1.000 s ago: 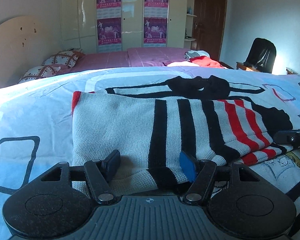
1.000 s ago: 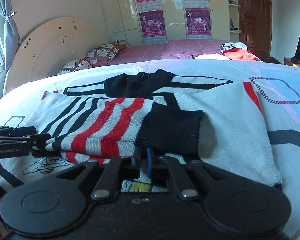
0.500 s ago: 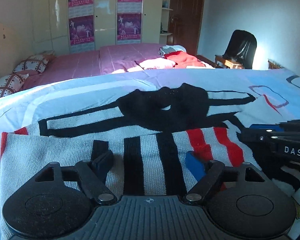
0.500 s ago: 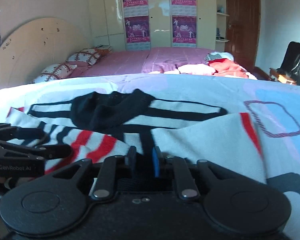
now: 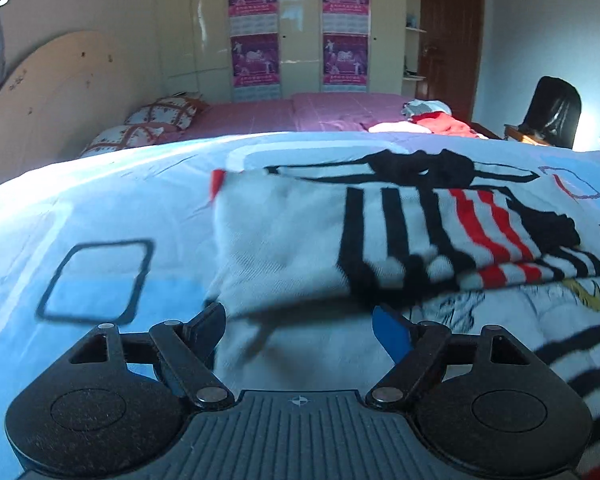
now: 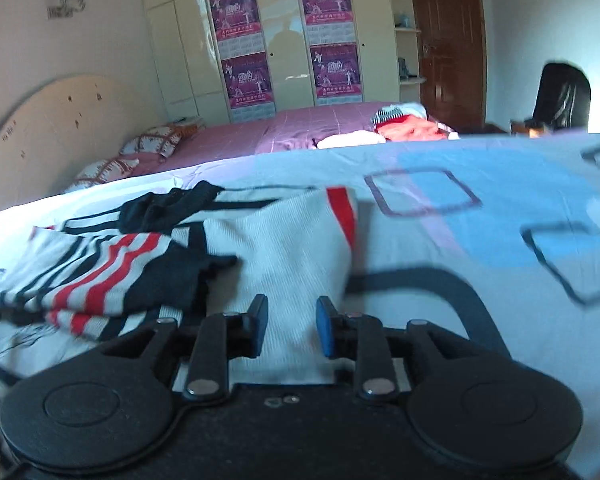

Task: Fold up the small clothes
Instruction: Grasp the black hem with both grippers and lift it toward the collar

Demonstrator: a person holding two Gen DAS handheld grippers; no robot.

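Bed w/ blue patterned cover point(image 5: 100, 208) point(image 6: 480, 248) — striped sweater point(image 5: 400, 232) point(image 6: 260, 248) lies folded directly on it.

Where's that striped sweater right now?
The striped sweater lies folded on the blue bedspread, just ahead of both open grippers, right of centre in the left view, left in the right view.

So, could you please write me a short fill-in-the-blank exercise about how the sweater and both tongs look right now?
1. The striped sweater lies on a ____ bedspread.
2. The left tongs are ____, with nothing between them.
3. The right tongs are open, over the sweater's plain ____ part.
4. Besides black stripes, the sweater has ____ stripes.

Missing words: blue; open; white; red
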